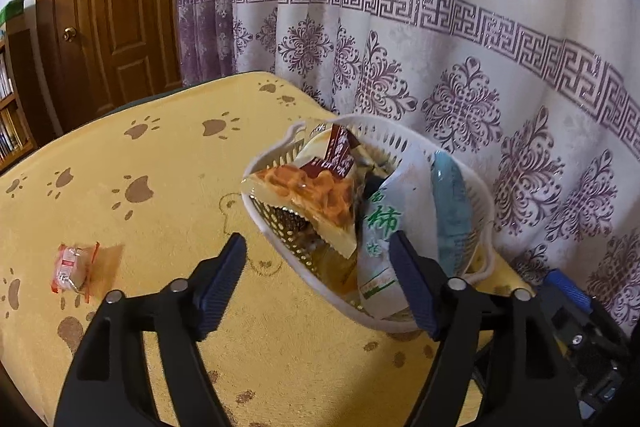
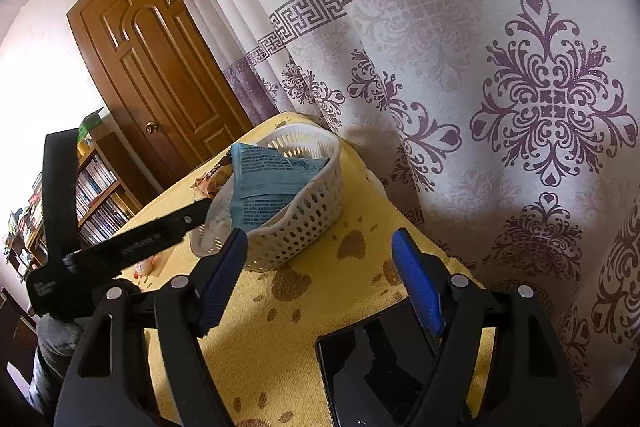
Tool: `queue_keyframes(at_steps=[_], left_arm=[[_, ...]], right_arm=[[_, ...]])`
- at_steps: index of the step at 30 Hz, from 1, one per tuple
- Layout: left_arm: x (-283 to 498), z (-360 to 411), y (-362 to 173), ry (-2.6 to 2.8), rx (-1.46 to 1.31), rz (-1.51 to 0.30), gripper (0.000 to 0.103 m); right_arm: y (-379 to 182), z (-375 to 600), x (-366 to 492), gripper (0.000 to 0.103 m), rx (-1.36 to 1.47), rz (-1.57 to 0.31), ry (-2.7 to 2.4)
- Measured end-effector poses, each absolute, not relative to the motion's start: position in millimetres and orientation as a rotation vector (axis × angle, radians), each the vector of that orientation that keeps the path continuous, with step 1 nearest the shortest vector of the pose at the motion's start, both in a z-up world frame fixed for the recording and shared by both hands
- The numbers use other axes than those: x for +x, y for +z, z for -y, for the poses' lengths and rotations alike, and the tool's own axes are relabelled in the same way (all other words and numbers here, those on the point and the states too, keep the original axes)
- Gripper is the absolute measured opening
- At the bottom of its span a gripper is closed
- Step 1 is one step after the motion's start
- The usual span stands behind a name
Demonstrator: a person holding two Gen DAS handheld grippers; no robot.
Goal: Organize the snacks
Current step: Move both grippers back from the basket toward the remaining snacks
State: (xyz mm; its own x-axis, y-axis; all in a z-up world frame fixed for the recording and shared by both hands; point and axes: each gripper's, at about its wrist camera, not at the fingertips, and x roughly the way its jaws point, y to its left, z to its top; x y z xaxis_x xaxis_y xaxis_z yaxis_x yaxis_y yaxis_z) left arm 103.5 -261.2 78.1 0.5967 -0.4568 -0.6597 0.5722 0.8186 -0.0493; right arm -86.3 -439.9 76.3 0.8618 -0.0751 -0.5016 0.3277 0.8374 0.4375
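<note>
A white perforated basket (image 1: pixel 360 115) stands on the yellow paw-print cloth (image 1: pixel 160 155) close to the curtain. It is crammed with packets: one with an orange food picture (image 1: pixel 304 195), a white one with green writing (image 1: pixel 380 223) and a pale blue one (image 1: pixel 452 211). My left gripper (image 1: pixel 318 247) hovers open at the basket's near rim; its right finger overlaps the white-green packet, and nothing is pinched. A small orange-wrapped snack (image 1: pixel 74 269) lies alone on the cloth to the left. My right gripper (image 2: pixel 318 239) is open and empty, short of the basket (image 2: pixel 304 223).
A purple-patterned curtain (image 1: pixel 480 67) hangs right behind the basket. A black glossy slab (image 2: pixel 360 367) lies on the cloth under my right gripper. The left gripper's black body (image 2: pixel 120 247) reaches in from the left. A brown door (image 1: pixel 112 7) and bookshelves (image 2: pixel 100 195) stand beyond the table.
</note>
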Motion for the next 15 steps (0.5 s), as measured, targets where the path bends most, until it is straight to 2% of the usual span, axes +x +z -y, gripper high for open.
queue_keyframes(at_steps=[3,6,15], left_arm=[[102.4,257.5,79.4,-0.603,0.167,-0.713,0.076],[101.9,252.0,83.8,-0.601,0.151,-0.710,0.083],[103.2,221.8,100.9,-0.561,0.098,-0.684,0.089]], right_arm=[[77.8,437.4,-87.0,0.076,0.536,-0.491,-0.222],[78.5,436.2,-87.5,0.076,0.531,-0.490,-0.222],[84.4,416.9,-85.0,0.076,0.499,-0.504,-0.192]])
